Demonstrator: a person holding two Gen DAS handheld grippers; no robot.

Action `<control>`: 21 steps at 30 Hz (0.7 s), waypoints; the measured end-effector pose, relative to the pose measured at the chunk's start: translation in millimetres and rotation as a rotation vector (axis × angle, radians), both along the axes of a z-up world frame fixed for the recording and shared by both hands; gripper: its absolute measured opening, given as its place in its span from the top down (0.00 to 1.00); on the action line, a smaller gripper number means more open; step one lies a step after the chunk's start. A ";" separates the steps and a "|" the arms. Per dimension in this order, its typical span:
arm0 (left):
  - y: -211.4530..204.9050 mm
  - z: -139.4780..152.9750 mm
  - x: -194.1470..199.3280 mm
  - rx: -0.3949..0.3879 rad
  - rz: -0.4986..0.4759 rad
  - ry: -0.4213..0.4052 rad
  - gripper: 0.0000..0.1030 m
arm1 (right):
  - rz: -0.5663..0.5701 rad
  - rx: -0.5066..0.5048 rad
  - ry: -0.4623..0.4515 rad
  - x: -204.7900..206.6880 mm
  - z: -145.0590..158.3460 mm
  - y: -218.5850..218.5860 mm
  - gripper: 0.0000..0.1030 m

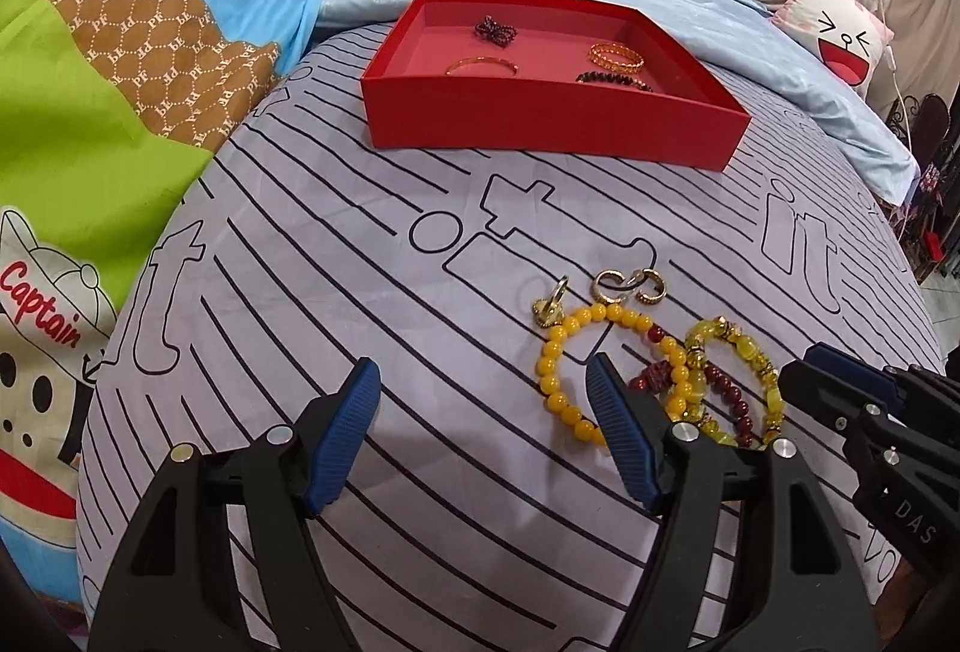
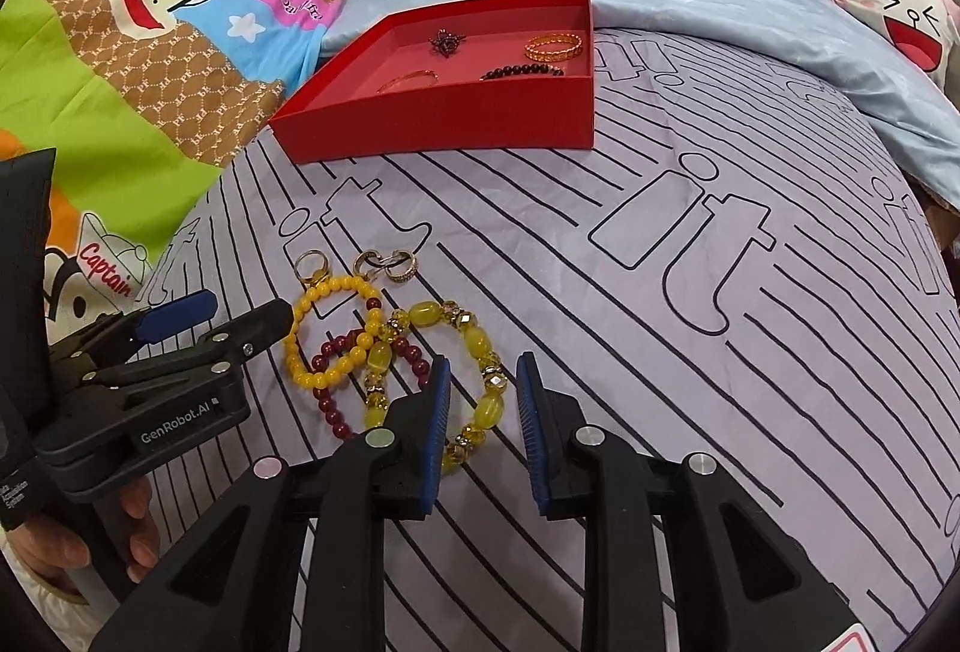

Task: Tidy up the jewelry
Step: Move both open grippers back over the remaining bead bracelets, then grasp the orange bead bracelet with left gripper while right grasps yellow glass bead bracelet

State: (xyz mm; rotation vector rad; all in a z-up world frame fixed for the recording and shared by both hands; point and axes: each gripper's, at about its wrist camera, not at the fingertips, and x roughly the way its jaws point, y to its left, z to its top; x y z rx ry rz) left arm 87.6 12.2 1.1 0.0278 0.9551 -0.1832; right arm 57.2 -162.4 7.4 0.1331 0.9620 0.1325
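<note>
Both pairs of fingers are spread and grasp nothing. In the lower middle of the left wrist view, the left gripper (image 1: 483, 376) hovers above the striped sheet (image 1: 360, 292), its right finger (image 1: 618, 430) over the amber bead bracelet (image 1: 555, 370). In the lower centre of the right wrist view, the right gripper (image 2: 483, 367) straddles one side of the yellow stone bracelet (image 2: 474, 346), which overlaps a dark red bead bracelet (image 2: 336, 352). Three gold rings (image 2: 360, 265) lie just above them. At upper centre, the red tray (image 2: 444, 124) holds a gold bangle (image 2: 555, 46), a thin bangle (image 2: 411, 79), dark beads (image 2: 522, 70) and a small dark ornament (image 2: 447, 43).
</note>
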 end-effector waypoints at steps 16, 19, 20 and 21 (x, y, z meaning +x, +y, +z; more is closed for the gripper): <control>-6.1 -12.4 1.9 0.022 -0.008 0.020 0.35 | -0.034 -0.026 0.026 0.4 -15.5 -13.3 0.80; -6.1 -12.8 1.9 0.030 -0.006 0.015 0.35 | -0.054 -0.023 0.027 -0.3 -15.4 -20.6 0.80; -5.9 -12.9 1.9 0.033 -0.005 0.014 0.35 | -0.057 -0.020 0.029 -0.5 -15.3 -22.2 0.80; -5.6 -13.0 2.5 0.034 -0.003 0.014 0.34 | -0.060 -0.017 0.032 -0.7 -14.7 -23.1 0.80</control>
